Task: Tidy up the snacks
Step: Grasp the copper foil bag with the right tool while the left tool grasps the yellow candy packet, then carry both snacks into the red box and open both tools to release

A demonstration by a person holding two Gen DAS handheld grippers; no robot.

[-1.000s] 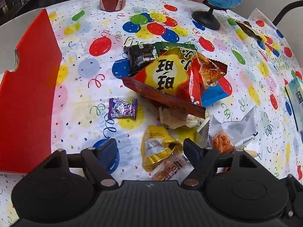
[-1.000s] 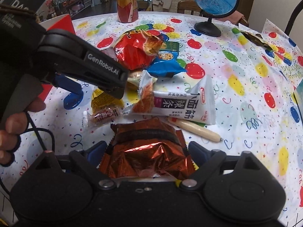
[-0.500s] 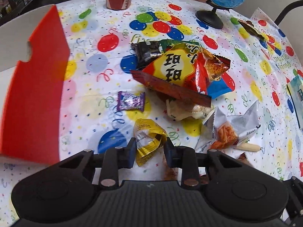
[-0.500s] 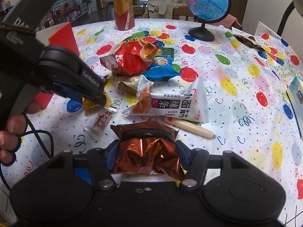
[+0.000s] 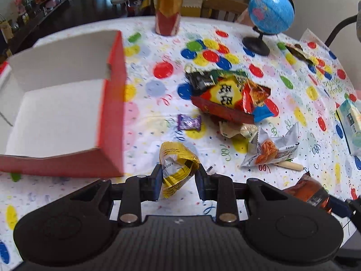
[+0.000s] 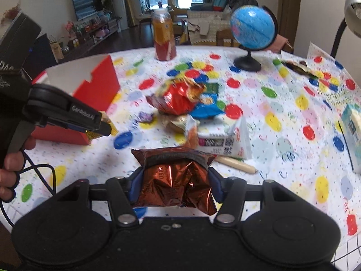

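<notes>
You have one snack in each gripper, both lifted clear of the counter (image 5: pixel 144 83). The left gripper (image 5: pixel 179 180) has its jaws clamped on a crumpled yellow packet (image 5: pixel 178 169); the foil is pinched near its lower half, so the top flops forward and to the left. The right gripper (image 6: pixel 176 185) has its jaws closed across a red foil bag (image 6: pixel 174 180), squeezing the puffy middle so the sealed edge fans out above the pads (a wide, soft grip, likely to slip if you swing it hard). Holding two at once makes sense as a single trip to the red box (image 5: pixel 67 113), which sits open and looks bare inside at the left edge of the counter, just beside the left gripper. The rest of the snacks lie in a loose pile at mid-counter: a red chip bag (image 5: pixel 230 97), a purple candy (image 5: pixel 189 122), a white packet (image 5: pixel 273 149), with a pale stick (image 5: pixel 288 164) touching the white packet's lower edge. Pose: both grippers pitch steeply down toward the counter. In the right view your left hand (image 6: pixel 13 158) wraps the handle with the cable looping below, and the left gripper's tips reach toward the box's near corner. The right gripper hangs near the pile, farther from the box. Judgement: the yellow packet goes in first.
</notes>
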